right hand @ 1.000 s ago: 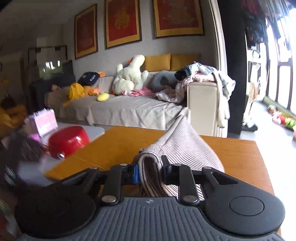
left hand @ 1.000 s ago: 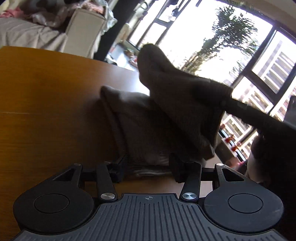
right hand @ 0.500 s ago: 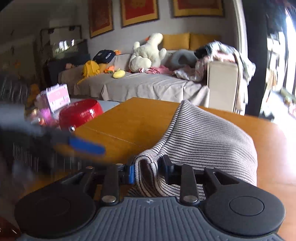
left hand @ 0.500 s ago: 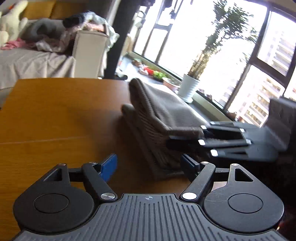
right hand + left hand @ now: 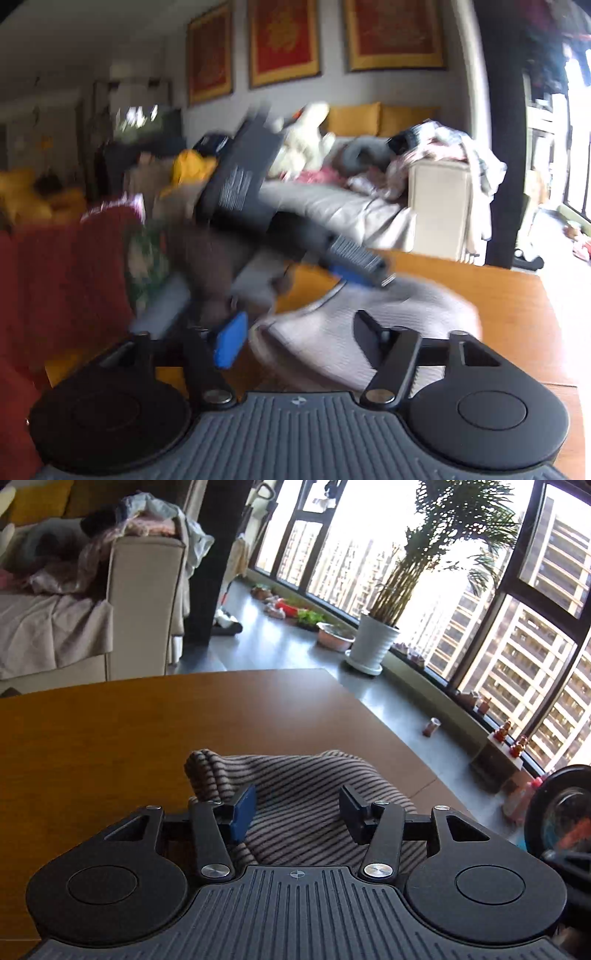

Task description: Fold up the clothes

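Observation:
A folded grey-and-brown striped garment (image 5: 303, 797) lies on the wooden table (image 5: 110, 738). My left gripper (image 5: 297, 812) is open just above it, fingers straddling the folded cloth without gripping. In the right wrist view the same garment (image 5: 369, 325) is blurred, lying on the table (image 5: 517, 317). My right gripper (image 5: 299, 339) is open over its near edge. The left gripper (image 5: 354, 273) shows there as a blurred black body with a blue pad, over the garment's far side.
A sofa (image 5: 55, 627) piled with clothes stands beyond the table's far edge. A potted plant (image 5: 373, 642) and toys stand by the window. Red fabric (image 5: 55, 280) fills the left of the right wrist view. The table's right edge (image 5: 406, 746) drops to the floor.
The right gripper has let go of the garment and opened. The left gripper has moved over the folded garment, which now lies flat on the table. The right view blurs from fast motion.

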Demonstrator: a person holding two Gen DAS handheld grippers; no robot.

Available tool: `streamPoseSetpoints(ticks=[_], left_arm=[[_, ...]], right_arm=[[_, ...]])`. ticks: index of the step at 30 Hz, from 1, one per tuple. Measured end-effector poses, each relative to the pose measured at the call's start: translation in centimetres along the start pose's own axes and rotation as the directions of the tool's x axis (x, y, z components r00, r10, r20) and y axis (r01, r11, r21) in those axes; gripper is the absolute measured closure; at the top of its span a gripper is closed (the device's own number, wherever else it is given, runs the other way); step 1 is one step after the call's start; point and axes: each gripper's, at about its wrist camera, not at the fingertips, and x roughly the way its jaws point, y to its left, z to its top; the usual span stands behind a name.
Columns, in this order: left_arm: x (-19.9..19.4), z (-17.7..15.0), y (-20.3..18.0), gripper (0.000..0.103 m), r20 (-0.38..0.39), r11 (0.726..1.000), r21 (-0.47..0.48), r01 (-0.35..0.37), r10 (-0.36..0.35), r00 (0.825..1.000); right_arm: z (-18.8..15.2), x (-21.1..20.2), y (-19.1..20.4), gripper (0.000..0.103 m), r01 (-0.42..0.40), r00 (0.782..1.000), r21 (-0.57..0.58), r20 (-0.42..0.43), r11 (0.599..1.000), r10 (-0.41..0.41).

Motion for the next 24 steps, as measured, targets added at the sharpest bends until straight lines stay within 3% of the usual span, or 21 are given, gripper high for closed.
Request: streamPoseSetpoints(ticks=[3, 5, 9, 11, 13, 15, 17, 21, 24], left_arm=[[0.2, -0.3, 1.2, 0.053, 0.009, 0.999, -0.038, 0.023, -0.023, 1.0], [0.1, -0.5, 1.3, 0.053, 0.014, 1.0, -0.022, 0.022, -0.021, 1.0], [-0.4, -0.7, 1.4, 0.052, 0.015, 1.0, -0.006, 0.023, -0.023, 1.0], [-0.5, -0.7, 1.5, 0.053, 0.014, 1.0, -0.013, 0.028, -0.028, 1.0], [-0.5, -0.6, 1.6, 0.052, 0.016, 1.0, -0.016, 0.027, -0.027, 1.0], [-0.6, -0.6, 1.8, 0.052, 0.021, 1.0, -0.016, 0.011, -0.011, 1.0], [-0.8, -0.6, 2.2, 0.051, 0.027, 0.999, -0.031, 0.02, -0.02, 0.999], [-1.1, -0.5, 2.2, 0.052, 0.027, 0.999, -0.041, 0.016, -0.015, 1.0], [-2.5, -0.1, 1.1, 0.052, 0.048, 0.999, -0.027, -0.034, 0.036, 0.998]], right_arm=[[0.0, -0.3, -4.0, 0.02, 0.078, 0.997, 0.16, -0.008, 0.984, -0.078], [-1.0, 0.8, -7.3, 0.018, 0.102, 0.995, 0.34, -0.053, 0.935, -0.09], [-4.2, 4.4, -10.6, 0.016, 0.08, 0.989, 0.587, -0.145, 0.806, 0.007], [-5.0, 5.9, -10.8, 0.015, 0.028, 0.989, 0.645, -0.131, 0.764, 0.074], [-4.0, 6.2, -9.8, 0.018, 0.016, 0.988, 0.604, -0.13, 0.797, 0.079], [-2.7, 6.0, -8.6, 0.037, 0.004, 0.991, 0.528, -0.117, 0.849, 0.067], [-1.7, 5.4, -7.7, 0.039, -0.01, 0.993, 0.443, -0.097, 0.897, 0.06], [-2.5, 6.4, -7.8, 0.039, 0.084, 0.981, 0.376, -0.195, 0.923, -0.01], [-3.2, 6.1, -8.4, 0.039, 0.091, 0.982, 0.393, -0.189, 0.915, -0.017]])
